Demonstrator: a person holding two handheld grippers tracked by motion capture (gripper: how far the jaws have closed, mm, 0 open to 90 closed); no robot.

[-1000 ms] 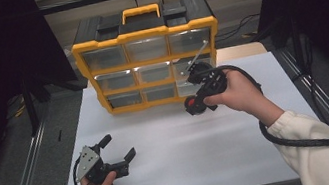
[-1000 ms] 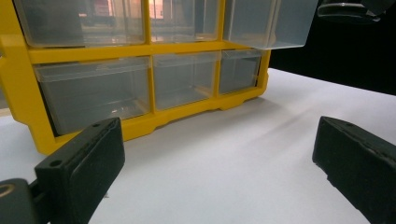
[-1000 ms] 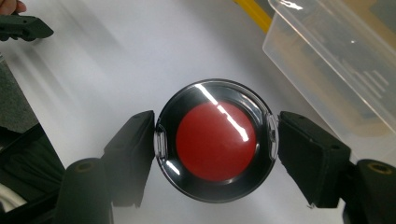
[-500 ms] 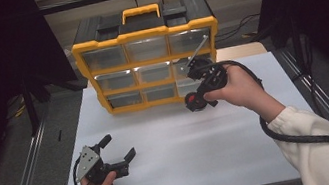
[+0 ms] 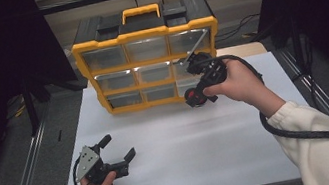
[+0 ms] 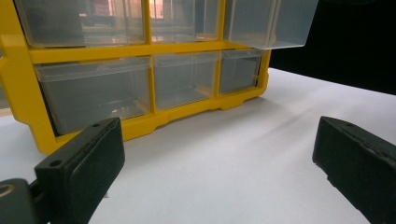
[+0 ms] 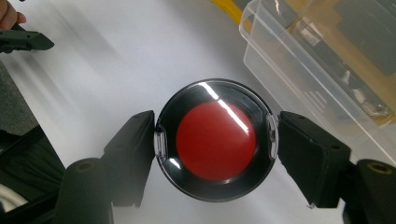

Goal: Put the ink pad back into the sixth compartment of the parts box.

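Note:
A yellow and black drawer organizer [image 5: 148, 65] with clear drawers stands at the back of the white table [image 5: 186, 144]. Its right middle drawer [image 7: 327, 70] is pulled out. My right gripper [image 5: 197, 95] hangs in front of that drawer, shut on a round black case with a red centre [image 7: 215, 140], also seen as the round case [image 5: 195, 97] in the high view. My left gripper [image 5: 117, 148] rests near the table's front left, open and empty, its fingers [image 6: 81, 168] spread wide toward the organizer [image 6: 130, 70].
A thick black cable [image 5: 306, 132] trails from the right gripper along the person's white sleeve [image 5: 328, 146]. Metal rails [image 5: 28, 171] run along both table sides. Open white surface lies between the two grippers.
The right gripper with the round case has shifted slightly right and closer to the organizer's pulled-out drawer. The left gripper has stayed put.

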